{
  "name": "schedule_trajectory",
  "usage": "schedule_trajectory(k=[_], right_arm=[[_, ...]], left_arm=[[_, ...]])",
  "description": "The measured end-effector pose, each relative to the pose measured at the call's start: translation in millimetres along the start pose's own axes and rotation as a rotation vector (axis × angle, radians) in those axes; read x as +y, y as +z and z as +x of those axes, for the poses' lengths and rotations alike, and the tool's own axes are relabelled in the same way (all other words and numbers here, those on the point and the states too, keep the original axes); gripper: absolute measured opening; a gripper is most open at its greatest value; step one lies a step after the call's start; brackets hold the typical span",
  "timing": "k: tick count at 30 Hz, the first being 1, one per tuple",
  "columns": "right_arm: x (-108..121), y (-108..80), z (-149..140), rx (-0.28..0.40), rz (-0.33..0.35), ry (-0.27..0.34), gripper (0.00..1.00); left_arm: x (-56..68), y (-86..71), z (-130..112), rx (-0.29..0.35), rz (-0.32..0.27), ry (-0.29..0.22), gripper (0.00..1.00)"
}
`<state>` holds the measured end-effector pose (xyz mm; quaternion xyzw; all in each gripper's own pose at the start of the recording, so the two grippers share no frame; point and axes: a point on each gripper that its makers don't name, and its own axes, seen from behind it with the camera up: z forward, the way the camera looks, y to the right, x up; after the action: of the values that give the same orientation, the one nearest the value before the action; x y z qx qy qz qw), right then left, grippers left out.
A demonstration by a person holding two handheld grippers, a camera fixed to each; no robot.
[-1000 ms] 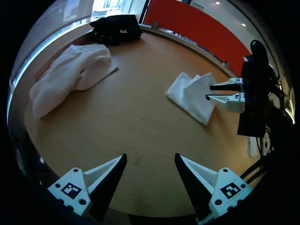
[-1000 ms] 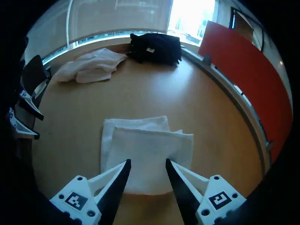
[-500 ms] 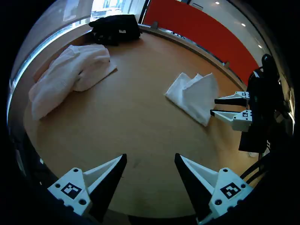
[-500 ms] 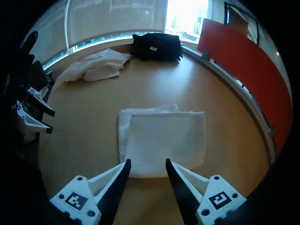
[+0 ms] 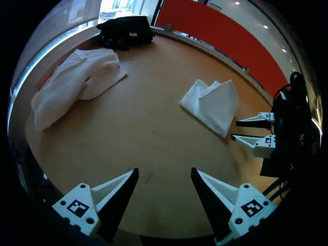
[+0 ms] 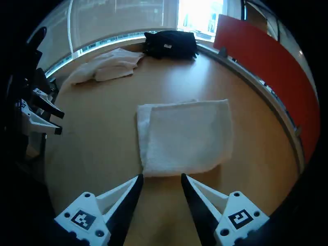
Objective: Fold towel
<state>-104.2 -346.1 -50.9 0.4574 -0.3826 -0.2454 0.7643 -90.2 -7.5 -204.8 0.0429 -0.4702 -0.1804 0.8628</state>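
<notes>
In the left gripper view, a rumpled white towel (image 5: 76, 88) lies far left on the wooden bench (image 5: 143, 127), near a black bag (image 5: 125, 30). The folded towel (image 5: 211, 104) lies flat right of centre. The left gripper (image 5: 164, 171) hangs well apart from it, jaws apart and empty. At the right edge, the right gripper (image 5: 234, 130) points at the folded towel, jaws likewise apart and empty, tips just beside its near edge.

Daylight from the window (image 6: 199, 12), blown out to white glare, lays a soft sheen on the bench (image 6: 102, 123). The towel (image 6: 184, 137) casts only a thin shadow. Both views are sharp centrally, darker and bent at the edges.
</notes>
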Motion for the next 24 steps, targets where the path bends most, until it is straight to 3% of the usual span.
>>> schedule_trajectory(k=[17,24], right_arm=[[-25.7,15.5,4.7,0.009,-0.003,0.023,0.71],[-23.4,17.8,2.7,0.006,-0.037,0.035,0.71]], left_arm=[[-2.4,-2.2,-1.1,0.007,0.002,-0.006,0.94],[-3.9,-3.6,-2.4,0.008,0.001,-0.010,0.94]])
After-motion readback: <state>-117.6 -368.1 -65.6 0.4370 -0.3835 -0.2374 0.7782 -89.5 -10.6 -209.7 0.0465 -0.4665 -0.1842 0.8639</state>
